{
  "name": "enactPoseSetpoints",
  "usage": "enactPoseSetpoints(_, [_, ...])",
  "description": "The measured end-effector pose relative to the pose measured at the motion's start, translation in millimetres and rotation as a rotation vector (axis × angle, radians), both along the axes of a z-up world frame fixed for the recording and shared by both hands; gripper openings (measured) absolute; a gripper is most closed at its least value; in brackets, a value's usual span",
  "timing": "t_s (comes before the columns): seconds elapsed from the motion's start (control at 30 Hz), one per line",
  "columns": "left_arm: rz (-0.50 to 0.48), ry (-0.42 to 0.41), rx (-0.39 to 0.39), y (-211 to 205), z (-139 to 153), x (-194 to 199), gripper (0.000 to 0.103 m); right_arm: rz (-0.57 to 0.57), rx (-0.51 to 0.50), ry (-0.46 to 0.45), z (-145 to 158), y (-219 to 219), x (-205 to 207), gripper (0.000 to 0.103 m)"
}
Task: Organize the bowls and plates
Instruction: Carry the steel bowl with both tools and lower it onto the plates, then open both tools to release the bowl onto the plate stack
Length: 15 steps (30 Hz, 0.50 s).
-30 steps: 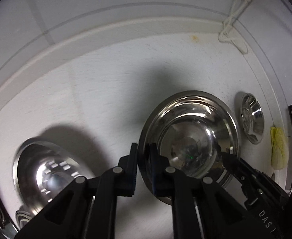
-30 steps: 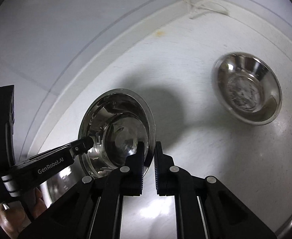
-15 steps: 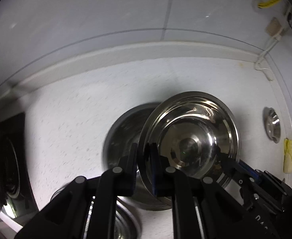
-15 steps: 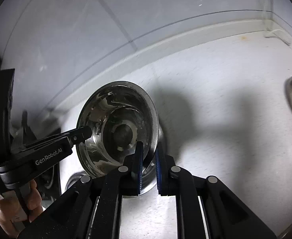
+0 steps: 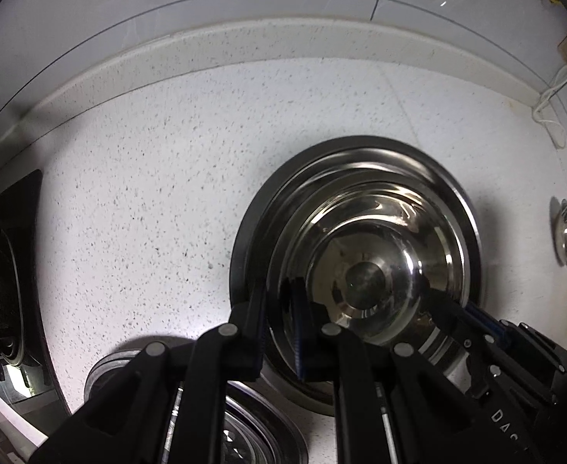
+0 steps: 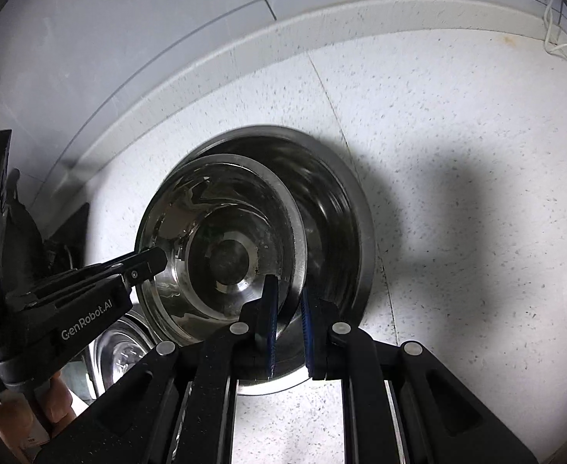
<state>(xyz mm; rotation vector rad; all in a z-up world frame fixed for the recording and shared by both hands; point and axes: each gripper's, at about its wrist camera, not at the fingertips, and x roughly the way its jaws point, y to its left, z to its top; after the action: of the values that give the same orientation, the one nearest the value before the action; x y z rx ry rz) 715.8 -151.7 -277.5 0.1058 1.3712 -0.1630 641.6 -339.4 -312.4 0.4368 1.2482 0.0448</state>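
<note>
Together we hold one steel bowl by its rim from both sides. Our left claw is pinched tight on the near-left rim; our right claw is clamped just as tightly on the opposite edge. Beneath both claws, the held bowl sits tilted inside a larger steel bowl resting on the speckled counter. Just behind our left claw lies another steel bowl.

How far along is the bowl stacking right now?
Done: nothing visibly stacked yet. In hand: both grippers, left and right, clamp the steel bowl over the larger bowl. Left: release it, then the small bowl and near dish.
</note>
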Motion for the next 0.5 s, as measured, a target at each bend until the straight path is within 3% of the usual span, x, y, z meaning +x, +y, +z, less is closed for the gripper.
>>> enactPoseSetpoints(0.5, [-0.012,0.009,0.018,-8,-15,2,0.011,0.051,-0.071,0.013,-13,15,7,0.012])
